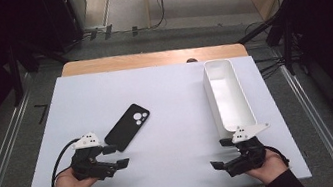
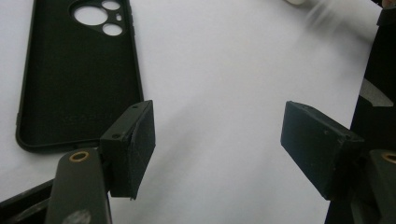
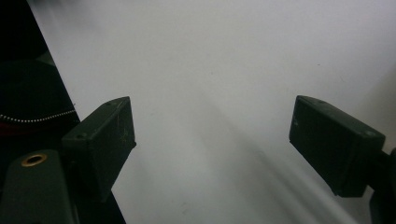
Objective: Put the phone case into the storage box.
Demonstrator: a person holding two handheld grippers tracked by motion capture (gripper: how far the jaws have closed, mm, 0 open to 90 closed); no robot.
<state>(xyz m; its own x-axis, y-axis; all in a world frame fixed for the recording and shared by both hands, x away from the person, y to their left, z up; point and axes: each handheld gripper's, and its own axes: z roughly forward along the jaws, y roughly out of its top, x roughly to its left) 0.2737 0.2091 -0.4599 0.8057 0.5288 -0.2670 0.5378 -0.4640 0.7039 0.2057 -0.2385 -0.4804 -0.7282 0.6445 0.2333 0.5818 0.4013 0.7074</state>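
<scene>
Item: phone case (image 1: pixel 127 126), black, thin, lying flat on the counter (image 1: pixel 171 138), left of centre, camera cut-outs toward the far edge.

Item: your left gripper (image 1: pixel 113 156), near the counter's near-left corner, fingers (image 2: pixel 133 149) spread wide and empty; one finger sits just beside the case's near end, apparently not touching, though the left gripper view is too tight to be sure.

Item: your right gripper (image 1: pixel 222 153), near the near-right corner, fingers (image 3: pixel 105 140) wide open, holding nothing, bare counter between them.

Item: white tray (image 1: pixel 225 95), long, along the right edge, its near end just beyond your right gripper.

Risks:
- The case lies flat, so your fingers likely skid over it and push it toward the far edge instead of gripping.
- A pinch on one soft rim may flex the case and let it slip.
- Lifting your right gripper carelessly may knock the tray's near end off line.
</scene>
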